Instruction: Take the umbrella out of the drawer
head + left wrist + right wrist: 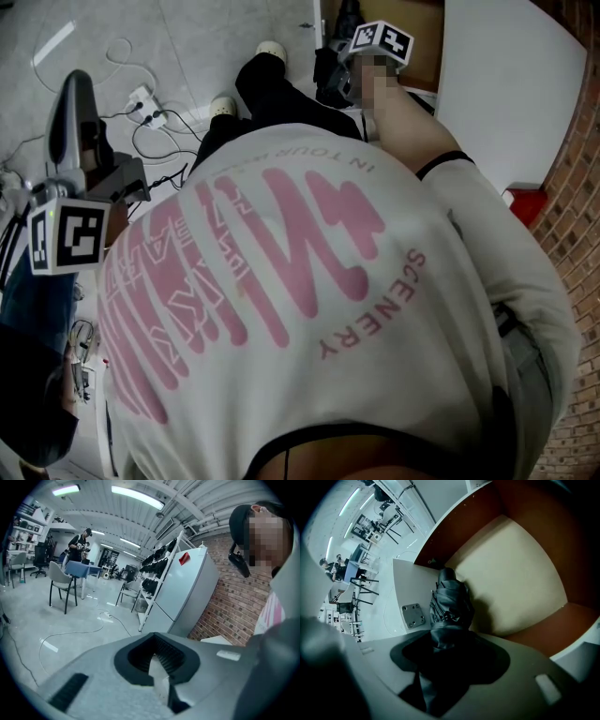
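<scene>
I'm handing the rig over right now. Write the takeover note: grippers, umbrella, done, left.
Right gripper: shut on the umbrella, pointing down into the open drawer.
Left gripper: shut, empty, held off to the side.
Umbrella: black, folded, far end over the drawer floor, not yet out.
Done: grasp made.
Left: lift the umbrella clear of the drawer.

There is one umbrella [449, 599] and one drawer [515, 578]. Two tongs show: the left tongs [158, 674] and the right tongs [440, 677].
</scene>
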`<action>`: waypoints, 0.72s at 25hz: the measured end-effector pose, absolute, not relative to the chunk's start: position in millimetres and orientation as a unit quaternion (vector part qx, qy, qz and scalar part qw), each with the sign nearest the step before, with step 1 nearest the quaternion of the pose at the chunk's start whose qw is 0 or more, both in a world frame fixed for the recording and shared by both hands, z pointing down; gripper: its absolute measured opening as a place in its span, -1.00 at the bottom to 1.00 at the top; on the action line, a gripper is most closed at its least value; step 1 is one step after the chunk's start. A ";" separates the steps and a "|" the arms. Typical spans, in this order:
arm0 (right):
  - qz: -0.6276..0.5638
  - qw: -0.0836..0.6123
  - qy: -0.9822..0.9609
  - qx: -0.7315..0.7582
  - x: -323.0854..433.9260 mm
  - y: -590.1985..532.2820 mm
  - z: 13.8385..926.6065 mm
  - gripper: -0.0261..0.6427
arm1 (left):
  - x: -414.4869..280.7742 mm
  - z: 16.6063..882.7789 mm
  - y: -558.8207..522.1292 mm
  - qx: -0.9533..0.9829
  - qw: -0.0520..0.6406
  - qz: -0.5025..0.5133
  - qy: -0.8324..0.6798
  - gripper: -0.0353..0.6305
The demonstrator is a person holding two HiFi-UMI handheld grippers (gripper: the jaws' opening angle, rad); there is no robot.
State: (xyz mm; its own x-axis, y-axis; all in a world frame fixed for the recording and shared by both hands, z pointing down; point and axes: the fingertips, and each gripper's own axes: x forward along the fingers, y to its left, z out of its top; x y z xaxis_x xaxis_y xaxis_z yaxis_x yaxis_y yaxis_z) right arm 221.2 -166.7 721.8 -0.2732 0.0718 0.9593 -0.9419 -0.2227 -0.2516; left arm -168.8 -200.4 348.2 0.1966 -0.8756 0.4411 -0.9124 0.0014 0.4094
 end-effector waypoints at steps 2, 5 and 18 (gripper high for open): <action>0.636 0.394 -0.479 0.459 222.0 -166.4 720.2 -0.13 | -169.3 345.9 -198.8 0.708 0.313 0.028 -0.632 -0.89; 0.635 0.391 -0.480 0.462 222.1 -165.7 718.7 -0.13 | -171.7 343.0 -196.4 0.709 0.310 0.025 -0.633 -0.89; 0.631 0.374 -0.492 0.470 220.6 -147.9 708.5 -0.13 | -175.1 336.4 -180.9 0.713 0.303 0.014 -0.633 -0.89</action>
